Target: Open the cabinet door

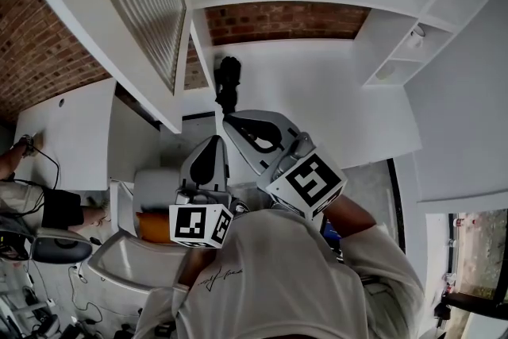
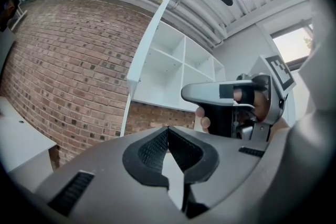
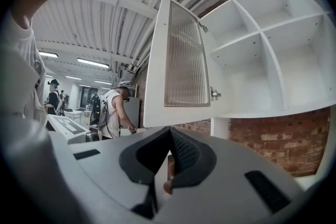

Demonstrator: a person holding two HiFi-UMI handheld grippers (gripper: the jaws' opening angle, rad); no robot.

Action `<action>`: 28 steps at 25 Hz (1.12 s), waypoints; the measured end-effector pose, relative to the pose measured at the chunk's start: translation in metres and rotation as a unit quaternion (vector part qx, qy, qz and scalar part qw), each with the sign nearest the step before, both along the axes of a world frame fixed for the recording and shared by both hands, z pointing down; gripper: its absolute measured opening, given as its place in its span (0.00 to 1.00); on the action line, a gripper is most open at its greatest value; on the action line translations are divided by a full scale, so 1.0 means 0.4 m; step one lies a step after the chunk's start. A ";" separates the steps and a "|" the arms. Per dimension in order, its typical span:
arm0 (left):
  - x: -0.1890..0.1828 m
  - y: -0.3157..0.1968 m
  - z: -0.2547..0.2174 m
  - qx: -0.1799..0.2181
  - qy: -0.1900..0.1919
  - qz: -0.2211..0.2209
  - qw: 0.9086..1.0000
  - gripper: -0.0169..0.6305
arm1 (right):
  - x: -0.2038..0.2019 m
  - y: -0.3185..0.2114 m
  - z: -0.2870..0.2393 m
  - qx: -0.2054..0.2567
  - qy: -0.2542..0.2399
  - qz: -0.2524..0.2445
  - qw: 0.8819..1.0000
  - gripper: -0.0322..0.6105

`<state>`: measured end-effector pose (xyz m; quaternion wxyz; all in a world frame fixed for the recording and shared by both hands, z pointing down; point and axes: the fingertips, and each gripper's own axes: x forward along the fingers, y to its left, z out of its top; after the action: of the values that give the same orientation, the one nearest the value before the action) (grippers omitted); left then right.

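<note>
The white cabinet door (image 1: 135, 4) with its ribbed glass panel stands swung wide open on its hinges; it also shows in the right gripper view (image 3: 184, 60) and edge-on in the left gripper view (image 2: 152, 39). Behind it the bare white shelves (image 3: 262, 44) lie exposed. Both grippers are held close to my chest, below the door and apart from it. My left gripper (image 1: 213, 140) (image 2: 168, 128) is shut with nothing between its jaws. My right gripper (image 1: 230, 120) (image 3: 169, 131) is shut and empty too; the left gripper view shows it side-on (image 2: 189, 93) in a hand.
A brick wall (image 1: 286, 21) runs behind a white counter (image 1: 333, 99) under the cabinet. A small dark object (image 1: 228, 83) sits near the wall. Two people (image 3: 113, 113) stand far off in the room. A chair (image 1: 59, 250) and cables lie at the lower left.
</note>
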<state>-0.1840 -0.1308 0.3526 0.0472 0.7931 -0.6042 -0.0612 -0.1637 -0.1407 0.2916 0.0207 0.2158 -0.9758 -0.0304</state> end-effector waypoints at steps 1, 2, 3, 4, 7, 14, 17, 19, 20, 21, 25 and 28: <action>0.002 -0.003 -0.001 0.001 0.000 0.001 1.000 0.05 | 0.007 -0.002 0.001 0.000 0.000 0.003 1.000 0.09; 0.005 -0.005 -0.002 0.001 -0.001 0.002 1.000 0.05 | 0.014 -0.004 0.003 0.000 0.001 0.007 1.000 0.09; 0.009 -0.006 -0.003 0.001 -0.003 0.003 1.000 0.05 | 0.021 -0.007 0.006 0.000 0.001 0.010 1.000 0.09; 0.013 -0.007 -0.005 0.001 -0.004 0.005 1.000 0.05 | 0.029 -0.010 0.008 -0.001 0.002 0.014 1.000 0.09; 0.027 -0.009 -0.011 0.002 -0.008 0.012 1.000 0.05 | 0.054 -0.019 0.020 -0.009 0.003 0.030 1.000 0.09; 0.048 -0.020 -0.016 0.004 -0.014 0.023 1.000 0.05 | 0.112 -0.037 0.050 -0.025 0.008 0.059 0.998 0.09; 0.059 -0.025 -0.022 0.006 -0.015 0.027 0.999 0.05 | 0.141 -0.044 0.059 -0.037 0.005 0.072 0.997 0.09; 0.067 -0.029 -0.026 0.006 -0.016 0.030 0.999 0.05 | 0.157 -0.048 0.064 -0.040 0.006 0.077 0.996 0.09; 0.071 -0.031 -0.027 0.006 -0.016 0.032 0.999 0.05 | 0.164 -0.050 0.067 -0.042 0.006 0.080 0.996 0.09; 0.074 -0.031 -0.027 0.006 -0.016 0.033 0.999 0.05 | 0.171 -0.050 0.070 -0.044 0.007 0.084 0.995 0.09; 0.079 -0.036 -0.022 0.005 -0.017 0.032 0.999 0.05 | 0.195 -0.051 0.082 -0.052 0.007 0.098 0.994 0.09; 0.083 -0.042 -0.021 0.006 -0.015 0.032 0.999 0.05 | 0.217 -0.058 0.101 -0.067 0.006 0.114 0.991 0.09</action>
<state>-0.1506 -0.1476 0.3442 0.0356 0.8130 -0.5789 -0.0512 -0.0771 -0.1638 0.3318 0.0446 0.3233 -0.9445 0.0362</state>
